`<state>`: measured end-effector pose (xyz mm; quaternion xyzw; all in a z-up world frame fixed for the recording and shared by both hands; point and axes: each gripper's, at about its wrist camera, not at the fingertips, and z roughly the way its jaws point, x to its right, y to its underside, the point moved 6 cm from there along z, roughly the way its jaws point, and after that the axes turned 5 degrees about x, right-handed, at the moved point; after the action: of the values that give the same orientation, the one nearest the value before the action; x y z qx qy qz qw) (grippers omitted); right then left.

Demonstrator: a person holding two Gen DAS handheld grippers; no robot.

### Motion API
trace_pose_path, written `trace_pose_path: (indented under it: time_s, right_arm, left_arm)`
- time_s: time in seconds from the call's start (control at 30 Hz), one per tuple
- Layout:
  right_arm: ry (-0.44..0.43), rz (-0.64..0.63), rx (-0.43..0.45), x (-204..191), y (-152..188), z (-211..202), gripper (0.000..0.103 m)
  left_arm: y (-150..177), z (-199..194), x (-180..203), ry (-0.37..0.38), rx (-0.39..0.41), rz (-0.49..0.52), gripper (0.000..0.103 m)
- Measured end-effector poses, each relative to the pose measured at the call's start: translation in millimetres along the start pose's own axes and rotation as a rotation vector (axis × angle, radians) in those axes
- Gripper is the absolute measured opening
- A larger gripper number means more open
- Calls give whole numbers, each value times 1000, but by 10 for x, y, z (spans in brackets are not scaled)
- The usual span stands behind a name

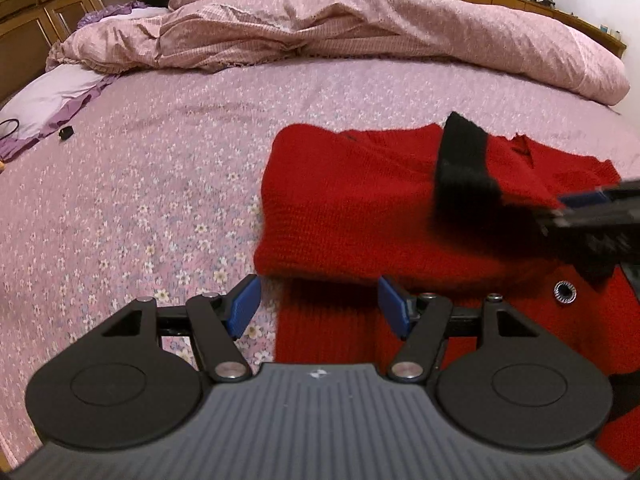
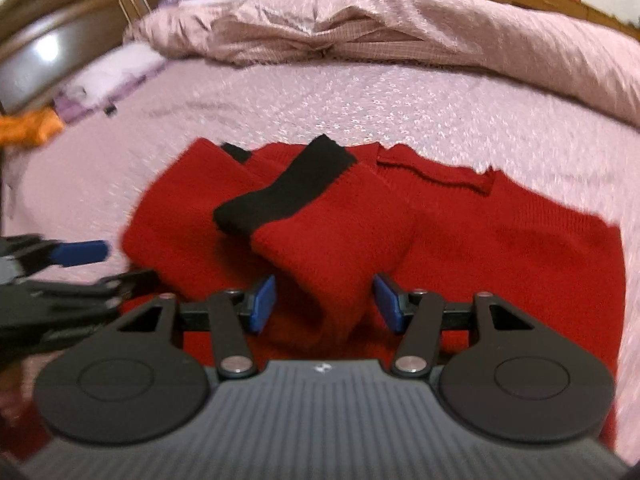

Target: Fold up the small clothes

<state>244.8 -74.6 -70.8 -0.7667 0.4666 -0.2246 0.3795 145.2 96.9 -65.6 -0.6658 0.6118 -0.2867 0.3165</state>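
A small red knit sweater (image 1: 352,208) with black cuffs lies on the pink floral bed sheet (image 1: 140,184). One sleeve with a black cuff (image 1: 460,160) is folded across its body. My left gripper (image 1: 320,306) is open and empty at the sweater's left lower edge. In the right wrist view the sweater (image 2: 500,248) fills the middle, and the folded sleeve (image 2: 328,240) with its black cuff (image 2: 288,188) lies just ahead of my right gripper (image 2: 326,302), which is open with the sleeve's red end between its jaws. The right gripper also shows at the right edge of the left wrist view (image 1: 592,208).
A rumpled pink quilt (image 1: 360,24) is heaped across the far side of the bed. A white and purple pillow (image 1: 48,100) and a small black object (image 1: 66,133) lie at the far left. A wooden headboard (image 1: 48,4) stands behind. An orange item (image 2: 28,128) sits at far left.
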Motion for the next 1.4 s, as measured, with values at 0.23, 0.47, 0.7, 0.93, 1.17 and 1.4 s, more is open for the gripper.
trace_pose_path:
  time_s: [0.23, 0.47, 0.7, 0.93, 1.17, 1.4]
  right_arm:
    - [18, 120, 6, 231, -81, 167, 39]
    - [78, 158, 184, 479, -293, -185, 13]
    - [173, 279, 413, 938, -255, -680, 13]
    - [176, 529, 261, 1482, 478, -322, 19]
    - [207, 608, 247, 1718, 762, -503, 27]
    - [203, 515, 187, 1777, 837, -824, 36]
  left_arm:
    - [50, 190, -18, -52, -10, 15, 70]
    - [-9, 324, -81, -108, -9, -23, 70]
    - [-21, 408, -134, -119, -21, -61, 70]
    - [-26, 433, -147, -129, -24, -59, 73]
    - [-61, 347, -143, -123, -38, -43, 73]
    - [-243, -23, -139, -89, 23, -7, 73]
